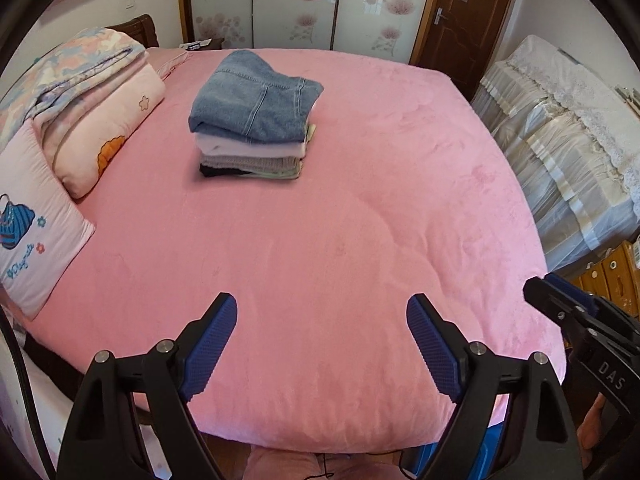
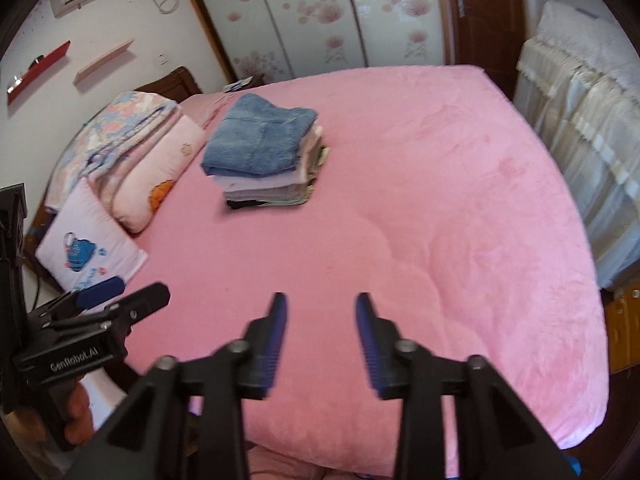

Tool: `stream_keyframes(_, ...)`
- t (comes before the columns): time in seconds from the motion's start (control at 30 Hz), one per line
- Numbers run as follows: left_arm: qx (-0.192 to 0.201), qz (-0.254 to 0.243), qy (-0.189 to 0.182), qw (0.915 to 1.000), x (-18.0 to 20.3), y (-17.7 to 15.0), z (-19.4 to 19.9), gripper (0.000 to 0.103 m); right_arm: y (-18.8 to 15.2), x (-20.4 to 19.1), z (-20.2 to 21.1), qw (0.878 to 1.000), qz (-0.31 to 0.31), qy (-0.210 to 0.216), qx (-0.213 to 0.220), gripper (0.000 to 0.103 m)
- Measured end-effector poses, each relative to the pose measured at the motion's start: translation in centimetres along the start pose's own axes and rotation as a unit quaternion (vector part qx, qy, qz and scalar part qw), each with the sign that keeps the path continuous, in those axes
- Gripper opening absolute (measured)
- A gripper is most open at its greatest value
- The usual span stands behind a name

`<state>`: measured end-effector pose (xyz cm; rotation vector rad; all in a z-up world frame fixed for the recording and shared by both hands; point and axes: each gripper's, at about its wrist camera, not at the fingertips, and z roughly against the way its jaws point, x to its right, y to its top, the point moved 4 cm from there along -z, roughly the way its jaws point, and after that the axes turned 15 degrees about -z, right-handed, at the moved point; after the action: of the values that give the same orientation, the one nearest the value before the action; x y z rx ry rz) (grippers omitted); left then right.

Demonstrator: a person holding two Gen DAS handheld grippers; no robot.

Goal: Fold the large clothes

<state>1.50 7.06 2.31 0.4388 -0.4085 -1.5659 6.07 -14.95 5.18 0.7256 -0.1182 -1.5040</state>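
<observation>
A stack of folded clothes (image 1: pixel 252 142) lies on the pink bed (image 1: pixel 360 240), with folded blue jeans (image 1: pixel 256 100) on top; it also shows in the right wrist view (image 2: pixel 268 160). My left gripper (image 1: pixel 322 308) is open and empty above the bed's near edge, far from the stack. My right gripper (image 2: pixel 322 308) is open and empty, also above the near part of the bed (image 2: pixel 440 240). Each gripper shows in the other's view: the right one at the right edge (image 1: pixel 560 300), the left one at the lower left (image 2: pixel 120 292).
Folded quilts and pillows (image 1: pixel 80 112) lie along the bed's left side. A cloth-covered piece of furniture (image 1: pixel 560 140) stands to the right of the bed. A floral sliding wardrobe (image 1: pixel 300 4) and a brown door (image 1: pixel 460 12) stand behind.
</observation>
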Motion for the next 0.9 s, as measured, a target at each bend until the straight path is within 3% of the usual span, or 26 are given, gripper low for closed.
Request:
stream_keyframes(0.47, 0.003, -0.002, 0.027, 0.9996, 2.6, -2.0, 0.3, 0.086, -3.3, 0.9, -0.1, 1.000, -0.005, -0.020, -0.012, 0.050)
stream_keyframes(0.9, -0.010, -0.014, 0.018, 0.9997, 4.4, -2.7, 0.0, 0.086, -3.9, 2.5, -0.4, 0.999, -0.034, -0.028, -0.023, 0.053)
